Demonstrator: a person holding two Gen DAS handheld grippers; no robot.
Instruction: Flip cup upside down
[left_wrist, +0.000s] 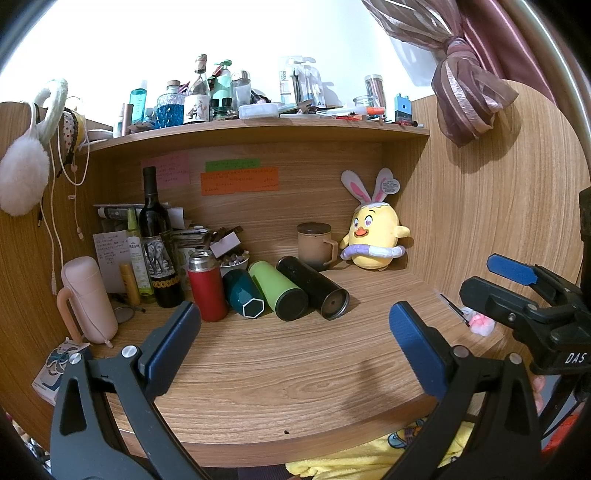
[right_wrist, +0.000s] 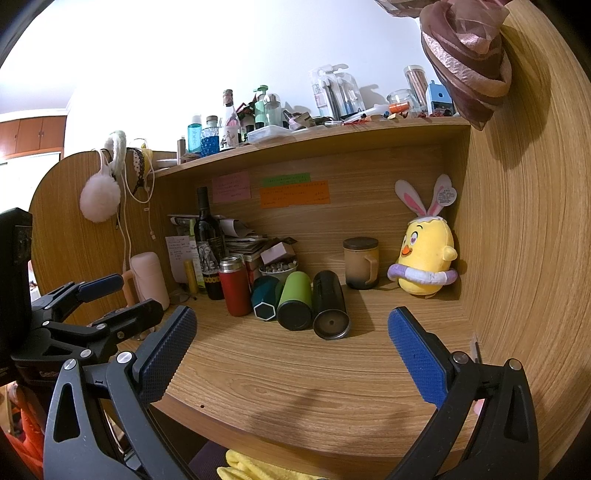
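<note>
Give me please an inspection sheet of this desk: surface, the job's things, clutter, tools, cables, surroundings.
Surface: wooden desk, front part bare.
Job's things: red cup upright; teal cup, green cup and black cup lying on their sides; lidded mug upright behind them.
Clutter: wine bottle, pink flask, papers, yellow plush chick.
Tools: left tool open, empty; right tool open, empty.
Cables: white cords hanging at left wall.
Surroundings: crowded upper shelf, sticky notes, tied curtain.
</note>
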